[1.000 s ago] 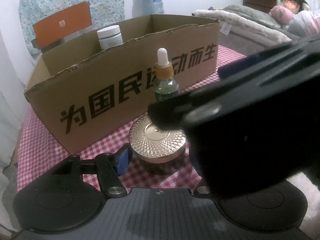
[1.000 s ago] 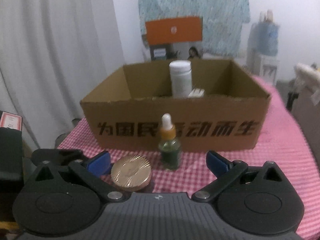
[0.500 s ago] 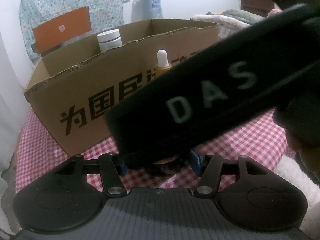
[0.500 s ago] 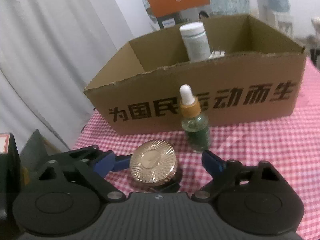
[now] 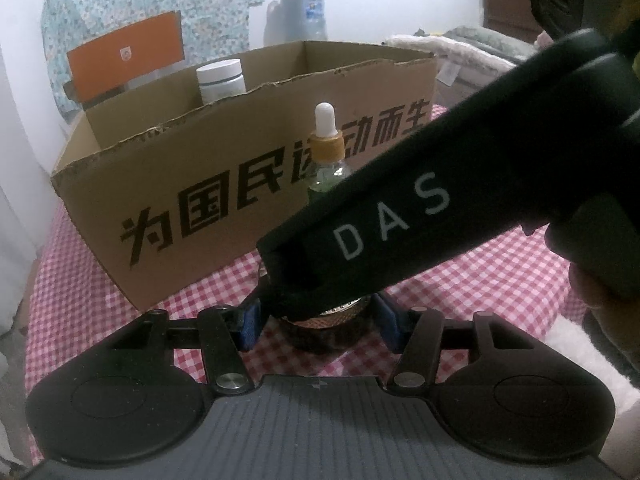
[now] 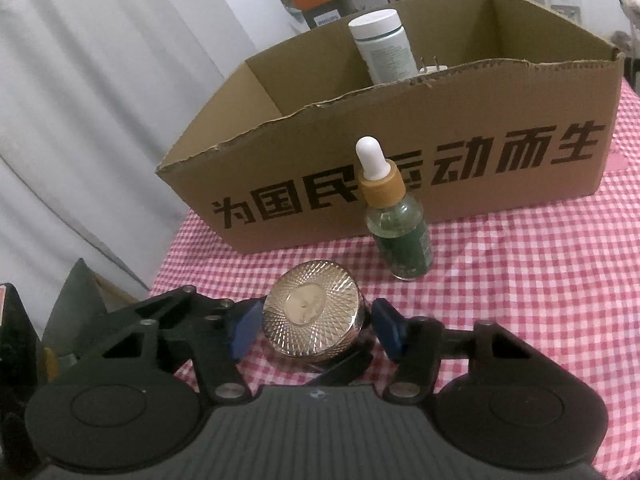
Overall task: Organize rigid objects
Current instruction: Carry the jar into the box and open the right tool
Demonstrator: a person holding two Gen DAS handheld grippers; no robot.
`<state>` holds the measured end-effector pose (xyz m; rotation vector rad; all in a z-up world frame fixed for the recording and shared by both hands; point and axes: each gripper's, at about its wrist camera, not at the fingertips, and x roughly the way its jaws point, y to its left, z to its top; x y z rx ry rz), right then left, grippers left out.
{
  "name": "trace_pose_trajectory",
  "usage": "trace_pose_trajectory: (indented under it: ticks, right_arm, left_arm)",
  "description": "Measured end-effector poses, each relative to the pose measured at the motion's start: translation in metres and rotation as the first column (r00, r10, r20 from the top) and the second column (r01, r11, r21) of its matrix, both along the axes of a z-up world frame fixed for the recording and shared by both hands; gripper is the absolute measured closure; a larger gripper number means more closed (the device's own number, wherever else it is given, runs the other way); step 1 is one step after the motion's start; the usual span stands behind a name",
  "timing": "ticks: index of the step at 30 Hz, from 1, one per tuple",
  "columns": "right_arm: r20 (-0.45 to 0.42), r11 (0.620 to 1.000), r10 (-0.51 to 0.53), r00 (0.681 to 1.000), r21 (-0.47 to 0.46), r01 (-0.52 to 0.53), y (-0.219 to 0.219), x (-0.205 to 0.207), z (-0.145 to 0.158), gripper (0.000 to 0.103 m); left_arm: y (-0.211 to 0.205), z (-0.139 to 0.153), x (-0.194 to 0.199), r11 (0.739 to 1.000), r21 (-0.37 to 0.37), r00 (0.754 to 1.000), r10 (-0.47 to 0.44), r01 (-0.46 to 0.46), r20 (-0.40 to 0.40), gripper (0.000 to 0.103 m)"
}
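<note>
We bracket the gold-lidded jar [image 6: 314, 316] on the checked desk [image 6: 520, 280] from both sides, just in front of the cardboard box [image 6: 400, 184] it belongs in. The right gripper [image 6: 314, 330] has just been closing, its half-spread pads flanking the lid; whether they touch it we cannot tell. The left gripper [image 5: 316, 326] likewise straddles the jar's base.

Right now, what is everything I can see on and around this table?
cardboard box: one, brown with black print, open-topped, at the back of the table
white-capped bottle: one, white, upright inside the box
dropper bottle: one, green glass with tan collar, upright before the box
round jar: one, gold patterned lid, nearest, between both grippers' jaws
tablecloth: one, red-and-white check
orange carton: one, behind the box
left gripper: black with blue pads, jaws at the jar's base
right gripper: black with blue pads, jaws just been closing about the lid
</note>
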<state>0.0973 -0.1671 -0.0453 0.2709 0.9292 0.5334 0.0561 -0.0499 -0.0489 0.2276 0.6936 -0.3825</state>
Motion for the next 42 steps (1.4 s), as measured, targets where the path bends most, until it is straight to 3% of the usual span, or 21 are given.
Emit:
trace_pose_trajectory:
  ticks: [6,13,18,24,28,32,42]
  right_arm:
    - [0.017,1.0,0.007,1.0,-0.012,-0.007,0.001,-0.008,0.013,0.04]
    - [0.132,0.998,0.053,0.99,-0.036,-0.049,0.005,-0.021,0.062,0.039]
    - [0.245,0.996,0.082,0.966,-0.048,-0.072,0.002,-0.016,0.109,0.039]
    - [0.296,0.994,0.095,0.95,-0.079,-0.075,-0.007,0.018,0.149,0.039]
    - [0.234,0.994,0.084,0.969,-0.088,-0.065,-0.017,0.059,0.152,0.039]
    - [0.092,0.996,0.06,0.994,-0.068,-0.054,-0.031,0.107,0.133,0.04]
    - [-0.093,0.994,0.054,0.994,-0.086,-0.063,-0.042,0.167,0.08,0.04]
  left_arm:
    - [0.003,0.018,-0.013,1.0,-0.019,0.999,0.007,-0.007,0.031,0.047]
    - [0.008,0.067,-0.014,0.999,-0.047,0.991,0.03,-0.024,0.129,0.047]
    - [0.005,0.105,0.003,0.997,-0.073,0.977,0.037,-0.022,0.209,0.047]
    - [-0.009,0.125,0.05,0.995,-0.095,0.976,0.024,-0.004,0.215,0.047]
    - [-0.02,0.123,0.078,0.994,-0.109,0.987,0.009,0.008,0.162,0.047]
    - [-0.032,0.111,0.103,0.994,-0.104,0.995,-0.008,0.018,0.098,0.047]
    - [-0.039,0.083,0.143,0.993,-0.122,0.999,-0.004,-0.003,-0.051,0.048]
